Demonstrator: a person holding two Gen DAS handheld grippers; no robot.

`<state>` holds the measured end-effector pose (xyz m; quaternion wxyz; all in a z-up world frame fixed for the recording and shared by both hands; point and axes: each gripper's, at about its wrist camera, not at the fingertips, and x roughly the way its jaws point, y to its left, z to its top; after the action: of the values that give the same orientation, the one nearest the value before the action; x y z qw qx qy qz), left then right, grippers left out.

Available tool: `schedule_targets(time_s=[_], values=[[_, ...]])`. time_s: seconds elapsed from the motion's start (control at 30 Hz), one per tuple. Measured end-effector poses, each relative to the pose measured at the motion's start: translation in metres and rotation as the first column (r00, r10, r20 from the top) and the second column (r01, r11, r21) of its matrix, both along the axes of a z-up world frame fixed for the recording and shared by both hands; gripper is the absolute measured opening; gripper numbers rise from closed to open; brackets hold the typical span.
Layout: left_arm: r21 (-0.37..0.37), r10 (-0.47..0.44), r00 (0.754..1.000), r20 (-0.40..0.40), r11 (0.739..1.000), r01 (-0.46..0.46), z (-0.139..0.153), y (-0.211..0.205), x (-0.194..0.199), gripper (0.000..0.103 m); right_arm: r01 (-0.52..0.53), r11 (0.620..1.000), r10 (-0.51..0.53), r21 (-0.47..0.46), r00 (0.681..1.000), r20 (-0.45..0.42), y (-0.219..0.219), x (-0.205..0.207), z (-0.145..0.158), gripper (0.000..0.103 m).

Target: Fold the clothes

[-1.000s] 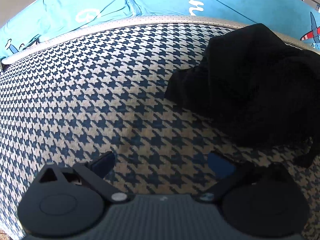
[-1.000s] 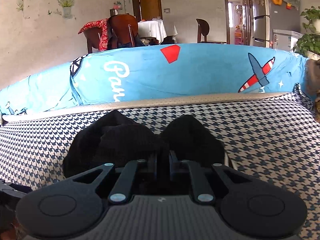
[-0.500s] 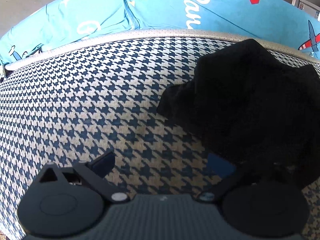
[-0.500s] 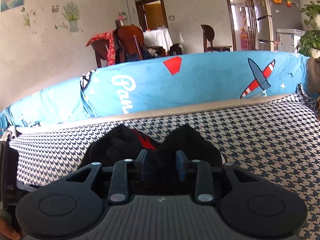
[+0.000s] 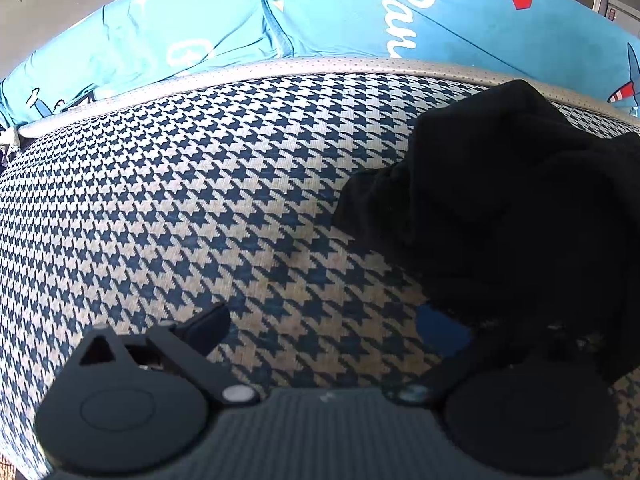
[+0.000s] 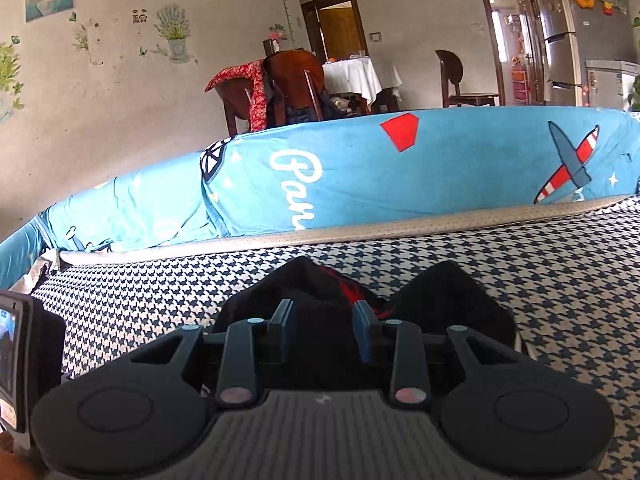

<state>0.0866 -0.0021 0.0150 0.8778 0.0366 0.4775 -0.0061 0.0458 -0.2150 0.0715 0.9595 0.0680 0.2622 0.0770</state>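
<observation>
left fingers (image 5: 322, 318) wide | right fingers (image 6: 322, 334) parted | black garment (image 5: 516, 208) bunched on houndstooth cover (image 5: 180, 200)

Black garment on navy-and-cream houndstooth

The crumpled garment (image 5: 500, 208) was black, with a patch of red lining (image 6: 352, 286) showing in its folds. The seat cover (image 5: 180, 200) carried a navy-and-cream houndstooth check, edged at its far side by pale grey piping (image 5: 280, 70). The back cushion cover (image 6: 400, 176) was bright blue, printed with white script, a red shape and a red-and-white striped aeroplane.
</observation>
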Motion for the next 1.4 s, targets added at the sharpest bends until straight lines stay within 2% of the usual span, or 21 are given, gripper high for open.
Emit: schedule_targets(time_s=[0.2, 0.37, 0.43, 0.5, 0.73, 0.9, 1.0, 1.07, 1.13, 1.2, 1.4], values=[[-0.004, 0.017, 1.000, -0.001, 1.000, -0.017, 0.002, 0.006, -0.001, 0.103, -0.026, 1.000, 0.026, -0.008, 0.999, -0.026, 0.015, 0.013, -0.009, 0.044], [0.003, 0.031, 1.000, -0.003, 1.000, -0.031, 0.001, 0.011, -0.001, 0.103, -0.044, 0.999, 0.043, -0.029, 0.998, -0.038, 0.026, 0.023, -0.014, 0.058], [0.008, 0.034, 0.999, -0.004, 0.999, -0.034, 0.001, 0.012, -0.001, 0.103, -0.053, 0.998, 0.051, -0.044, 0.998, -0.044, 0.032, 0.029, -0.017, 0.068], [0.013, 0.038, 0.999, -0.005, 0.999, -0.038, 0.000, 0.014, -0.001, 0.103, -0.059, 0.996, 0.056, -0.059, 0.997, -0.050, 0.037, 0.034, -0.021, 0.072], [0.025, 0.049, 0.999, -0.014, 0.998, -0.049, -0.004, 0.022, 0.001, 0.103, -0.072, 0.990, 0.064, -0.118, 0.995, -0.071, 0.048, 0.055, -0.033, 0.081], [0.026, 0.053, 0.998, -0.018, 0.998, -0.053, -0.005, 0.025, 0.003, 0.103, -0.074, 0.984, 0.060, -0.162, 0.994, -0.094, 0.054, 0.072, -0.045, 0.081], [0.024, 0.056, 0.998, -0.019, 0.998, -0.056, -0.005, 0.027, 0.003, 0.103, -0.071, 0.981, 0.054, -0.178, 0.993, -0.101, 0.057, 0.077, -0.050, 0.074], [0.021, 0.058, 0.998, -0.020, 0.998, -0.058, -0.005, 0.028, 0.004, 0.103, -0.067, 0.979, 0.048, -0.191, 0.994, -0.100, 0.059, 0.080, -0.052, 0.059], [0.020, 0.060, 0.998, -0.021, 0.998, -0.060, -0.005, 0.029, 0.004, 0.103, -0.057, 0.977, 0.037, -0.205, 0.994, -0.099, 0.060, 0.082, -0.054, 0.033], [0.018, 0.063, 0.998, -0.022, 0.998, -0.063, -0.005, 0.029, 0.005, 0.103, -0.048, 0.977, 0.027, -0.210, 0.995, -0.098, 0.059, 0.084, -0.055, 0.019], [0.011, 0.076, 0.997, -0.020, 0.997, -0.076, -0.004, 0.029, 0.005, 0.103, -0.044, 0.986, 0.035, -0.159, 0.998, -0.056, 0.059, 0.078, -0.045, 0.011]])
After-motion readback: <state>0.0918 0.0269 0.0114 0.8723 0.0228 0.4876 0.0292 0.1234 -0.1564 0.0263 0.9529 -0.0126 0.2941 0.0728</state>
